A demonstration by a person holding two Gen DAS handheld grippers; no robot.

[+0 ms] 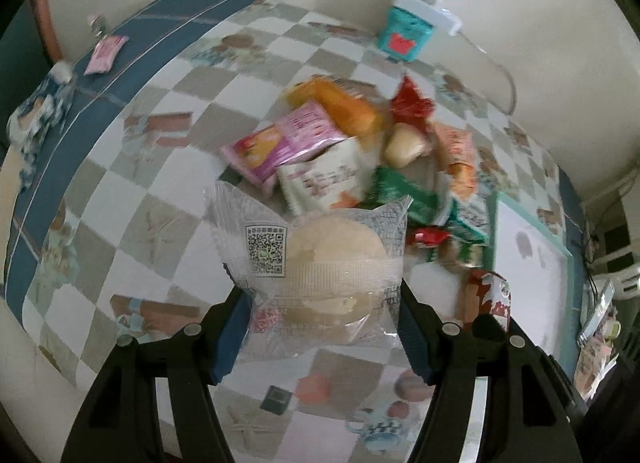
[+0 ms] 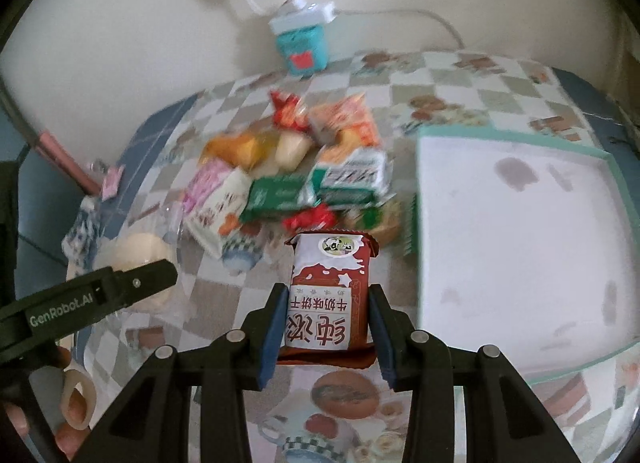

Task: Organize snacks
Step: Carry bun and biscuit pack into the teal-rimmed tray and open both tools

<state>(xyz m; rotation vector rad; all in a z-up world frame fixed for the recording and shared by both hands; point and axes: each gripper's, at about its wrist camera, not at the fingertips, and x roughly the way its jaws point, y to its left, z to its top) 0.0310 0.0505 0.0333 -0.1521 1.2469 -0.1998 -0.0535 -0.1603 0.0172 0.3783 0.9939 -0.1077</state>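
Note:
My left gripper (image 1: 320, 323) is shut on a round cream bun in a clear wrapper (image 1: 332, 259) and holds it above the tablecloth. My right gripper (image 2: 326, 319) is shut on a red-brown milk biscuit pack (image 2: 328, 295). The same pack shows at the right in the left wrist view (image 1: 488, 295). The left gripper with its bun shows at the left of the right wrist view (image 2: 136, 259). A pile of colourful snack packets (image 1: 352, 151) lies beyond both grippers; it also shows in the right wrist view (image 2: 296, 171). A white tray with a teal rim (image 2: 516, 239) stands to the right of the pile.
A teal box (image 1: 406, 33) with a white cable stands against the back wall. A small pink packet (image 1: 106, 53) lies on the blue border of the checkered tablecloth (image 1: 132, 191) at the far left. The table edge curves along the left.

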